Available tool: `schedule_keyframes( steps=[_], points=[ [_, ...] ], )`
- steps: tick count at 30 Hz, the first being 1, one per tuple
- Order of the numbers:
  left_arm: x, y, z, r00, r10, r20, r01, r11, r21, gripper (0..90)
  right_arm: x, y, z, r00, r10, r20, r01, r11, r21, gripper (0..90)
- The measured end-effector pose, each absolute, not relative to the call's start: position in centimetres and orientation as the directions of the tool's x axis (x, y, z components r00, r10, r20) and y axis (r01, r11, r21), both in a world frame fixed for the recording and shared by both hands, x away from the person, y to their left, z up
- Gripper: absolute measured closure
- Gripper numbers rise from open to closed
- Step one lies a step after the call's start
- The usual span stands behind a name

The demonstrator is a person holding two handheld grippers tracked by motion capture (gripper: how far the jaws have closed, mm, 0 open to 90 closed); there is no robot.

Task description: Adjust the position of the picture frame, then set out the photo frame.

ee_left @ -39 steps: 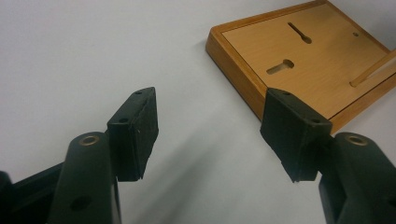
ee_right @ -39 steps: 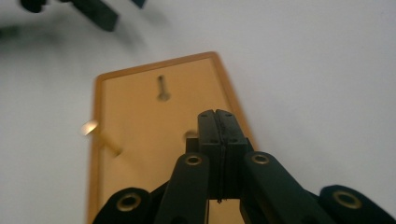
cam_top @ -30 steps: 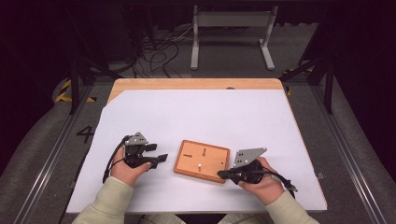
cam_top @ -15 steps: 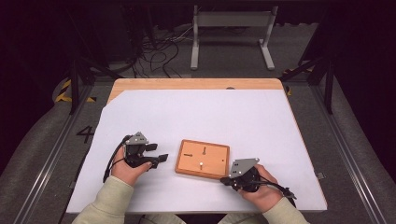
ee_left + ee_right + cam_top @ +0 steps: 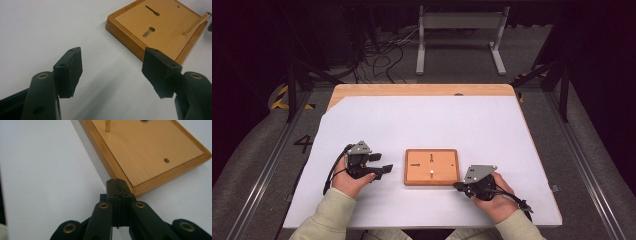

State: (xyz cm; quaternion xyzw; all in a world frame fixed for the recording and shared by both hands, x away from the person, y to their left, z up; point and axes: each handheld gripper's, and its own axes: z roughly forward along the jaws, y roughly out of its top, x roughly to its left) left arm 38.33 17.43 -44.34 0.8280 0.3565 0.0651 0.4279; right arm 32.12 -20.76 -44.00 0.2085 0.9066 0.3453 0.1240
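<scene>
Fingers of the right gripper (image 5: 117,185) are pressed flat together with nothing between them, their tips just at the near corner of the wooden board (image 5: 150,152); whether they touch its edge cannot be told. Fingers (image 5: 71,68) of the left gripper (image 5: 115,72) stand wide apart and hold nothing, with bare white surface between them and the board's corner just beyond the right-hand pad.

In the high view the wooden board (image 5: 432,167) lies flat on the white sheet (image 5: 427,120), in the near half of the table, between the two hands. It is a shallow rectangular tray-like block with a raised rim. Its face carries two keyhole-shaped slots (image 5: 149,32), a small dark hole (image 5: 166,160) near one corner, and a thin wooden peg (image 5: 196,23) standing up from it.

The left gripper (image 5: 379,167) sits to the left of the board, near but apart from it, jaws pointing toward the board's left edge. The right gripper (image 5: 458,186) sits at the board's near right corner, held in the person's right hand (image 5: 497,197), with a black cable trailing off to the right.

Beneath the white sheet a wooden tabletop (image 5: 422,90) shows along the far edge. Beyond it are a grey metal stand (image 5: 459,30) and loose cables on the floor.
</scene>
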Motion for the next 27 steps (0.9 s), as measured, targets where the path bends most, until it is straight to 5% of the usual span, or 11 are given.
schedule_keyframes(
  steps=[27],
  points=[
    [38.6, 17.7, -43.9, 0.721, 0.663, -0.202, 0.535, -0.348, 0.770, 27.2, 34.8, -19.1, -40.2, -0.828, 0.557, 0.064, 0.290, 0.328, 0.899, 38.6]
  ],
)
